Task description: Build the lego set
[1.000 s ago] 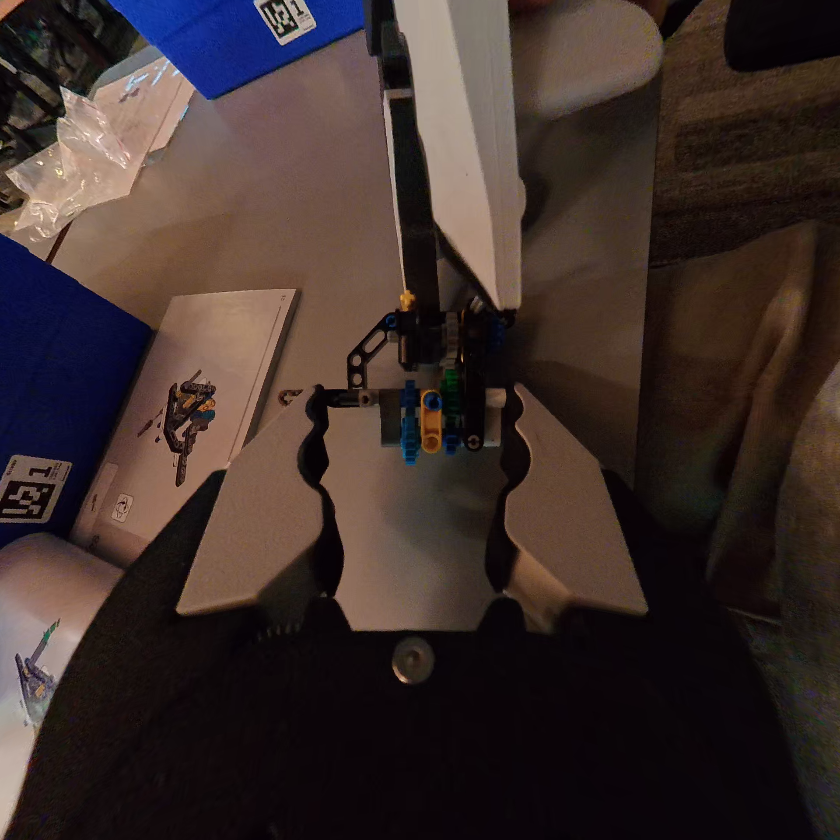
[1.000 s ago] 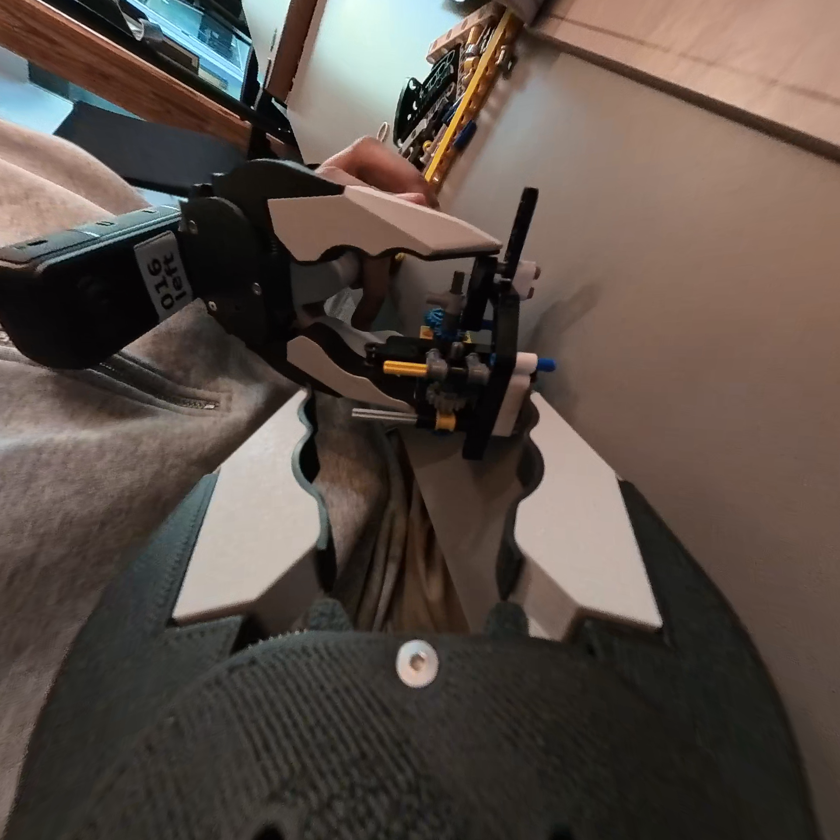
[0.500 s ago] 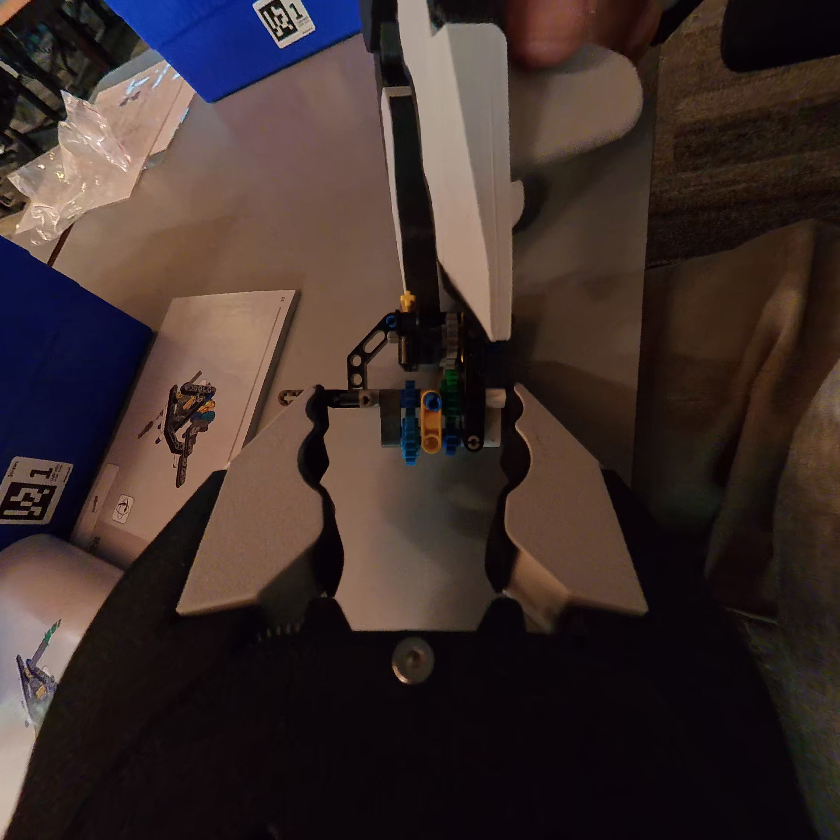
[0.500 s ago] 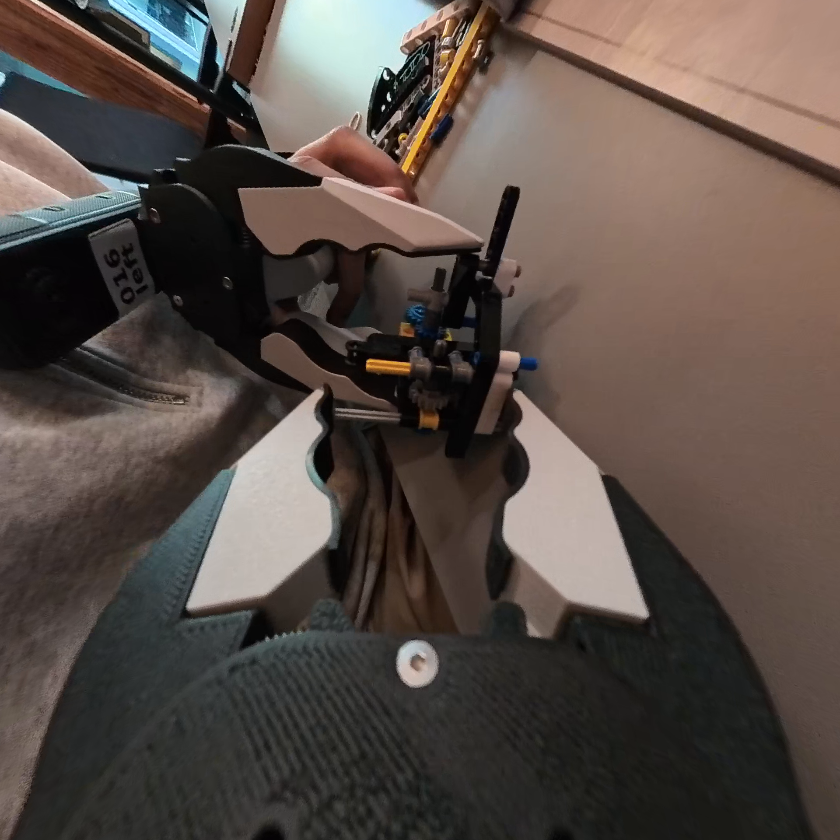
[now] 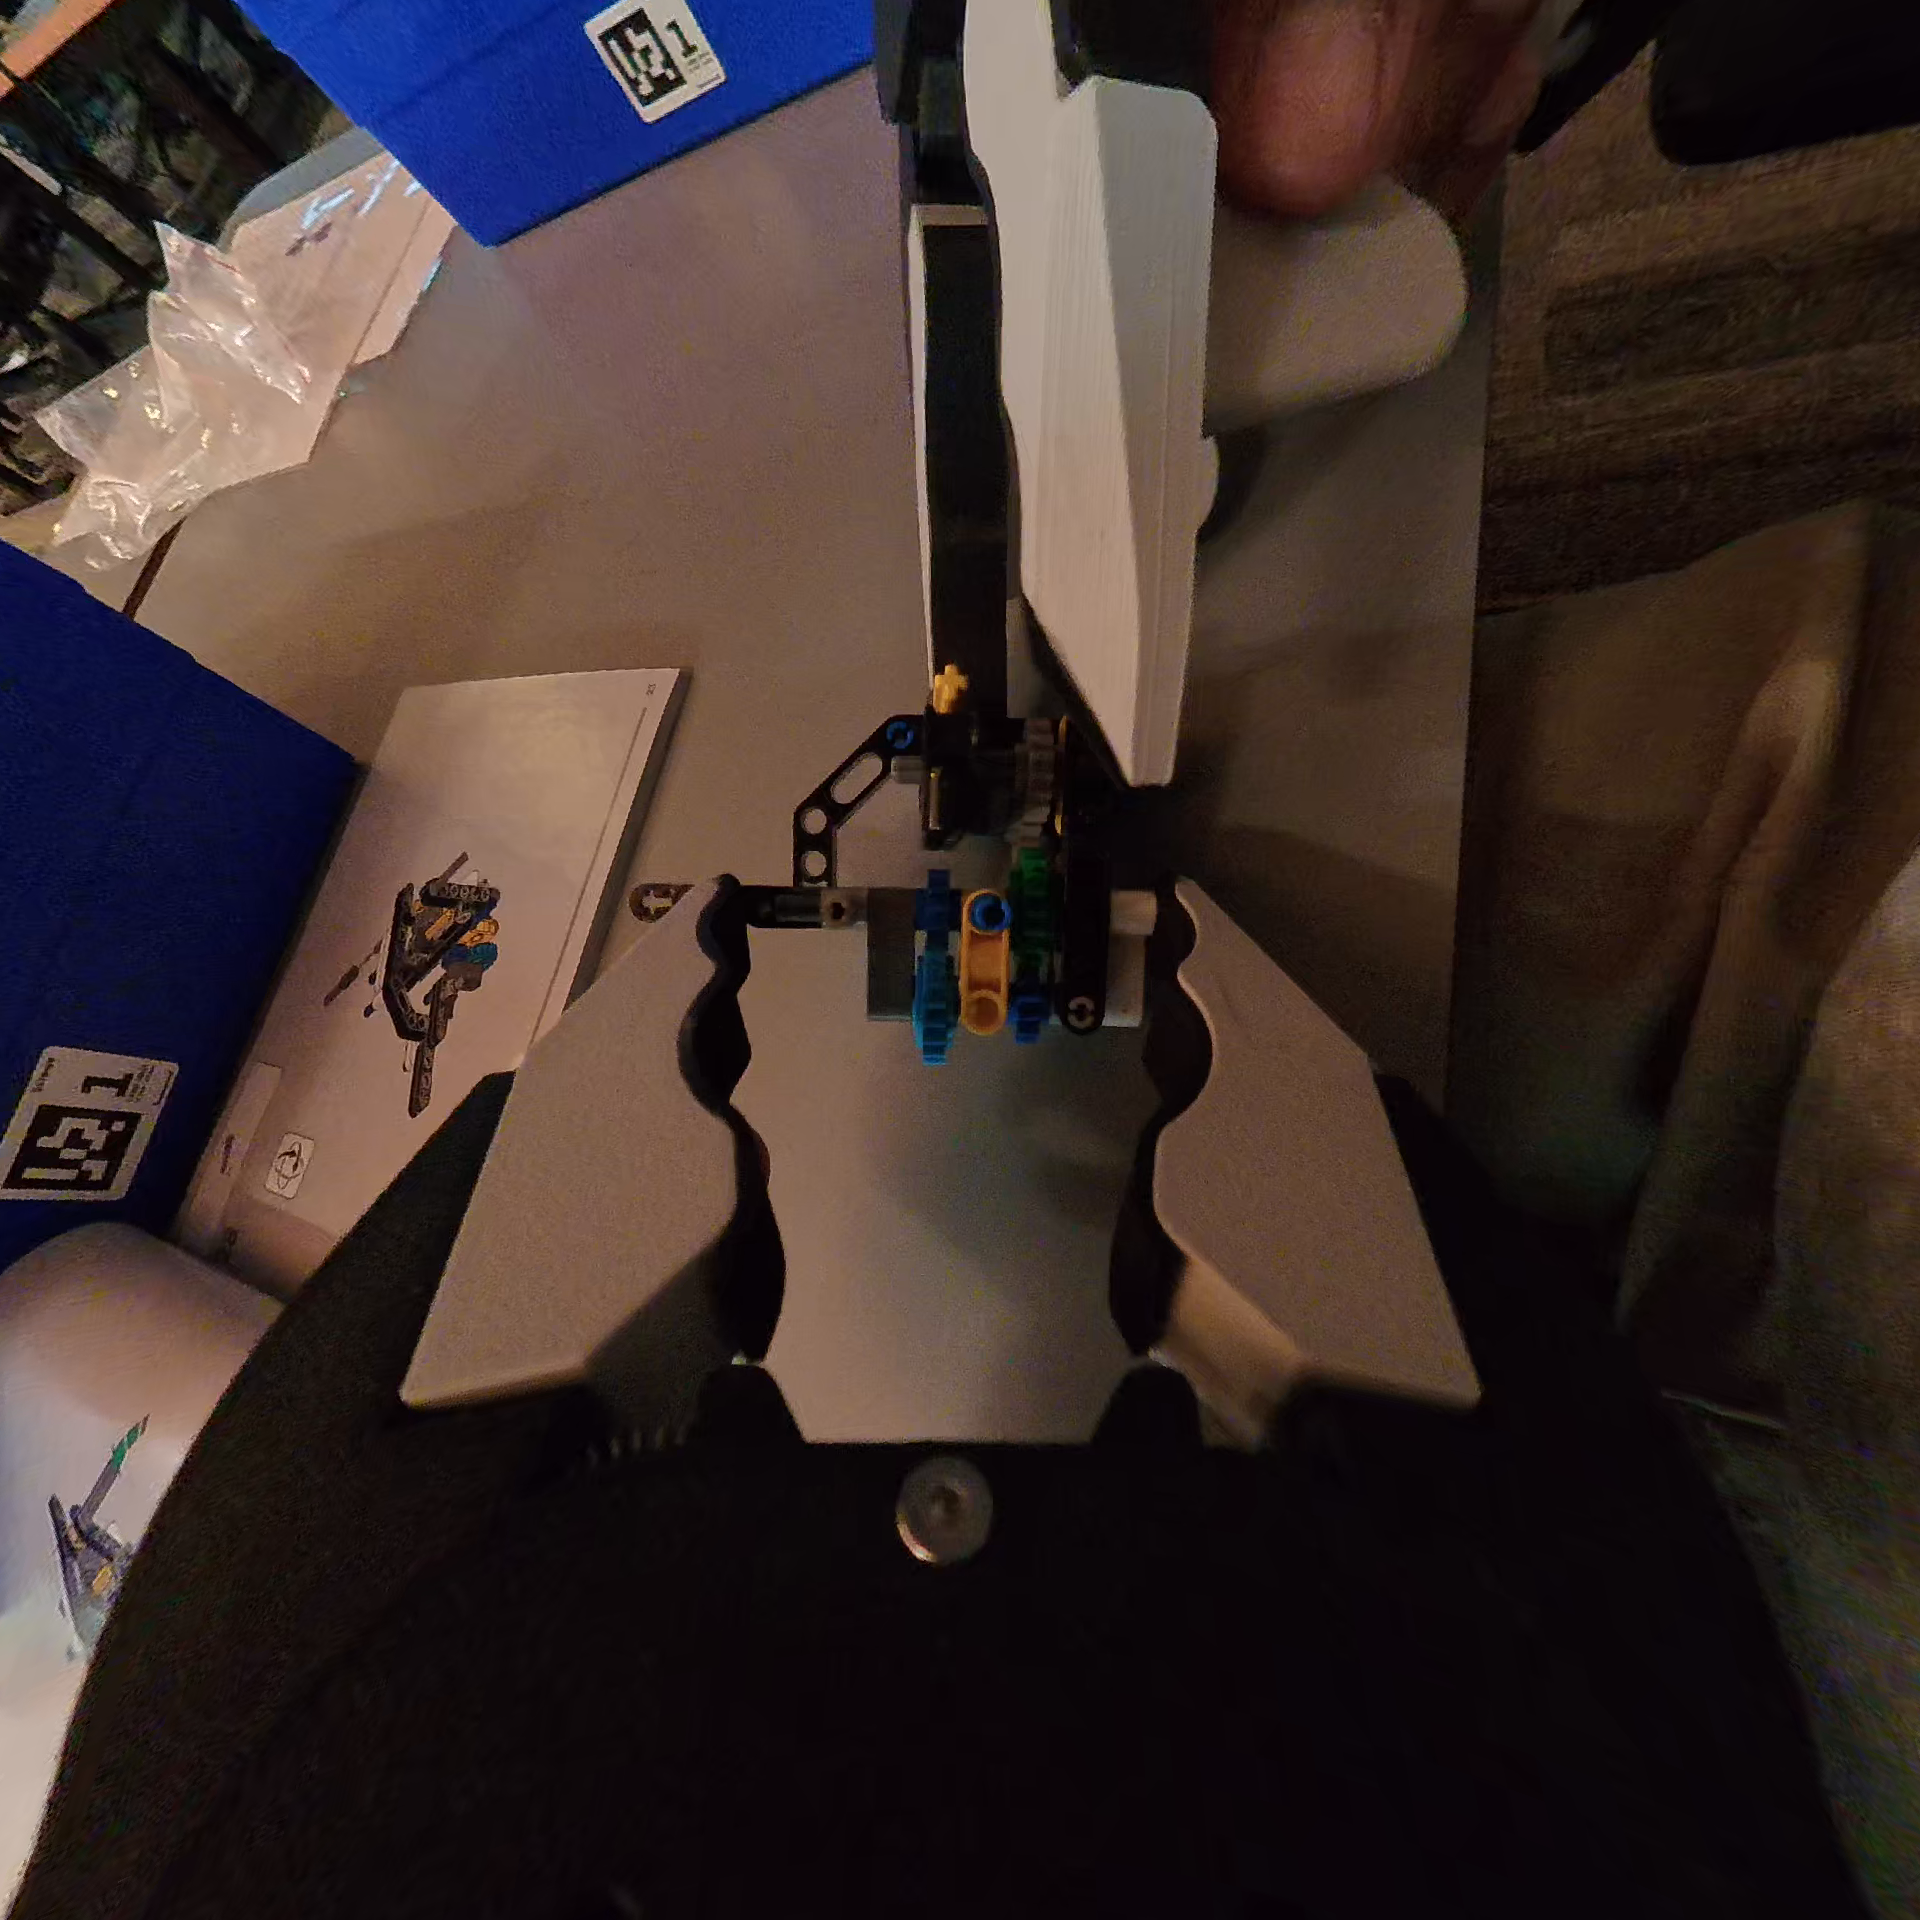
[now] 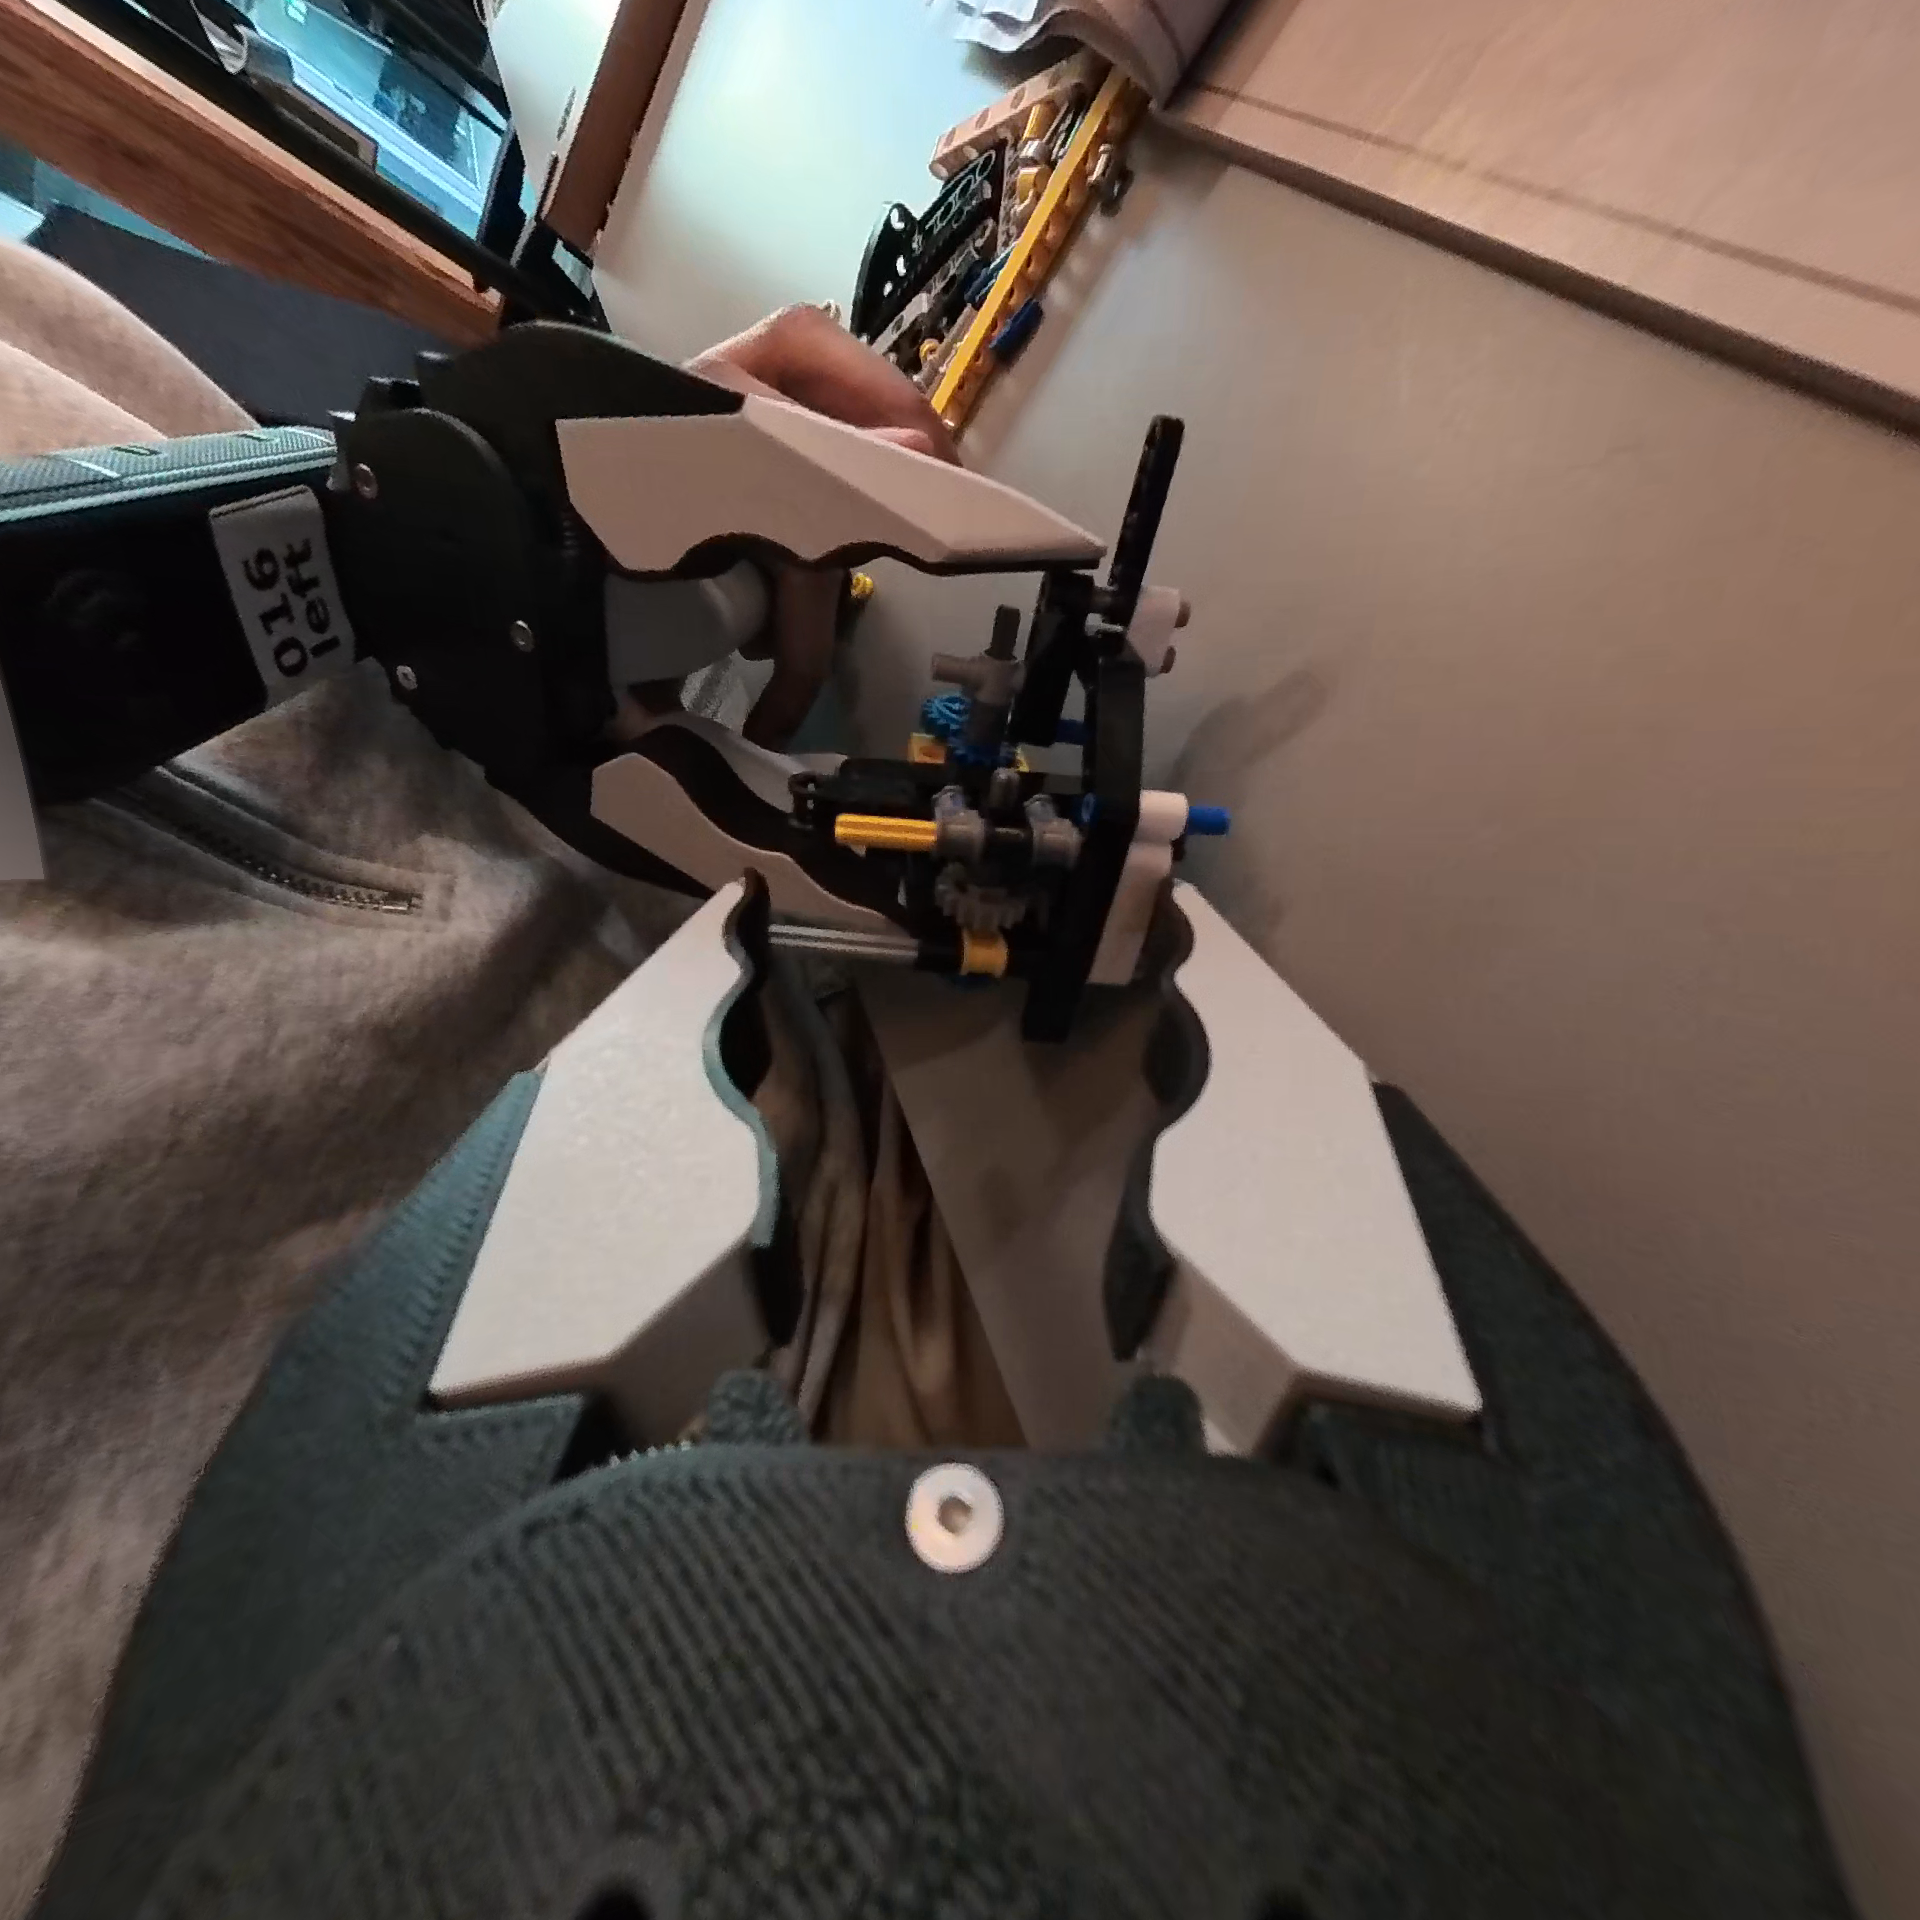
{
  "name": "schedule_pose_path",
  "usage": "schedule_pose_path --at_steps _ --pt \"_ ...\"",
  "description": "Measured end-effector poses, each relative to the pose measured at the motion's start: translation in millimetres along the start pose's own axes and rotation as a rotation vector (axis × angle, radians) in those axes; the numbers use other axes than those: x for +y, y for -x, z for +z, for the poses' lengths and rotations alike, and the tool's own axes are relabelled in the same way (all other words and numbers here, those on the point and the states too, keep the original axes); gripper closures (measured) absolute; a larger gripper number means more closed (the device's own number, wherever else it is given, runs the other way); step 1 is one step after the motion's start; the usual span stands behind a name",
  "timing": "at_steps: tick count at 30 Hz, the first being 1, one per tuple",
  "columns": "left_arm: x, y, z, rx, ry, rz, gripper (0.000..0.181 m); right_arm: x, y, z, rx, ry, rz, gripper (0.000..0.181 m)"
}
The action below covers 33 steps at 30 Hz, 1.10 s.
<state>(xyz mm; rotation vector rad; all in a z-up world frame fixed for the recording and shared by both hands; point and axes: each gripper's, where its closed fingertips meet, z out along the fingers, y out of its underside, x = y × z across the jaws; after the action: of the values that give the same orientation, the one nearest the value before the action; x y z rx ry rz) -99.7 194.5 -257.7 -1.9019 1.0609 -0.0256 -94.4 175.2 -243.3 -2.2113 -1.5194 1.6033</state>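
A small lego assembly [image 5: 987,935] of black beams, blue, green and grey gears, a yellow connector and white pieces is held above the grey table [image 5: 623,520]. My left gripper [image 5: 945,904] is shut on it, one tip on its black axle end, the other on its white piece. In the right wrist view the assembly [image 6: 1049,821] sits between my right gripper's [image 6: 964,899] tips, which touch its silver axle end and white piece. The left gripper [image 6: 997,727] reaches in from the left there. The right gripper's white finger [image 5: 1091,416] comes down from the top in the left wrist view.
An instruction booklet [image 5: 488,904] lies left of the assembly, between two blue bins [image 5: 135,883] [image 5: 540,94]. A clear plastic bag [image 5: 197,395] lies far left. Another yellow and black lego build [image 6: 987,239] sits farther back. The person's grey sweatshirt [image 6: 260,1039] is close on the left. Less than 4 cm separates the two grippers' tips.
My right gripper's jaws have narrowed until the tips meet the assembly's silver axle end and white piece. The left gripper has kept its hold, barely moving.
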Motion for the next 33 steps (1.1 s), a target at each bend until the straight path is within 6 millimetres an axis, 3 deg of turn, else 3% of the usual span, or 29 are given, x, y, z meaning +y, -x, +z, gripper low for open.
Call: schedule_pose_path --at_steps 29,33 --pt "1.3 0.1 -1.7 0.007 0.003 -0.002 0.104 -0.8 0.2 -0.3 0.008 -0.008 -0.004 0.107" --pt "1.6 0.1 -2.2 -0.001 0.003 0.007 0.104 1.4 5.0 -4.6 0.023 0.007 -0.020 0.090"
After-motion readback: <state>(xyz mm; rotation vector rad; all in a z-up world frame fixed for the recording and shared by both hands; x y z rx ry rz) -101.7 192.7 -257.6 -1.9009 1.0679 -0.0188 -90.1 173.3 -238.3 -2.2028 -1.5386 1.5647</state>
